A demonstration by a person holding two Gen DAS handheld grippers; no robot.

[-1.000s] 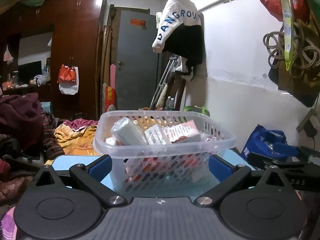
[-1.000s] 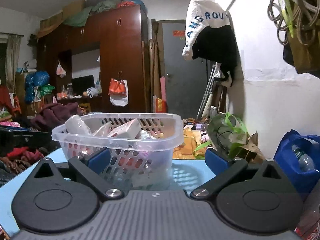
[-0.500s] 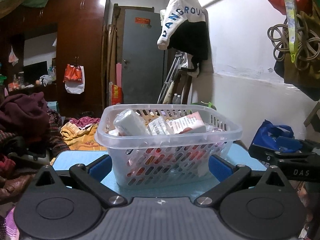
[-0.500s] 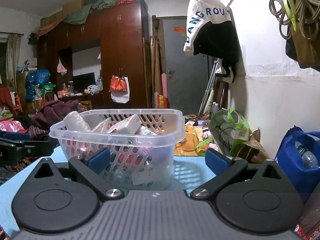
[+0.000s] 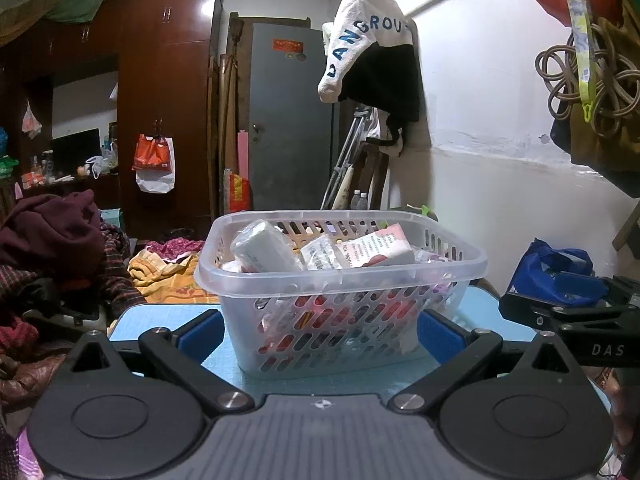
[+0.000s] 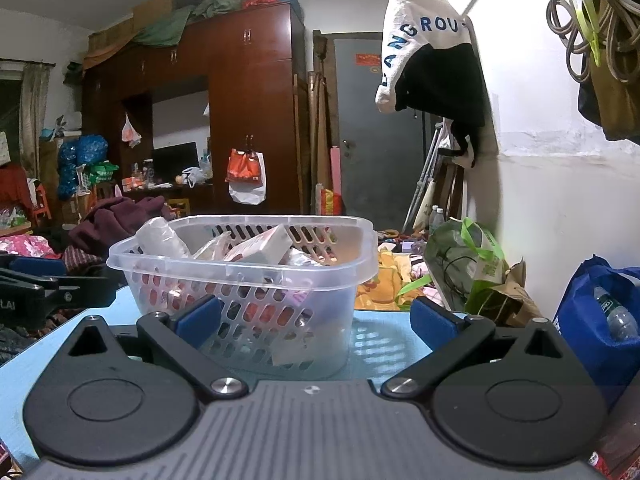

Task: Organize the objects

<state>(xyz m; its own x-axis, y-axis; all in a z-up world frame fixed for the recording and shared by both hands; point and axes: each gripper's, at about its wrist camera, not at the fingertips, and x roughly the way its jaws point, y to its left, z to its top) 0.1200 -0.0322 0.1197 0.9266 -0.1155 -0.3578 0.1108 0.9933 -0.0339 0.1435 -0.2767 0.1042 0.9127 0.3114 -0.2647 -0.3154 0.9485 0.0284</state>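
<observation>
Packs are already piled in the basket on the bench. Nothing loose is seen near the basket, so task looks approx. done. Left gripper & right gripper are held w/ jaws wide open, empty.

Both grippers are rocking the same look: the left gripper and right gripper are each showing a ribbed grey body, two round black discs, black linkage arms with silver screws, and blue pads on the jaws. White lettering on the right one's side is reading something like "DAS", I think.
</observation>
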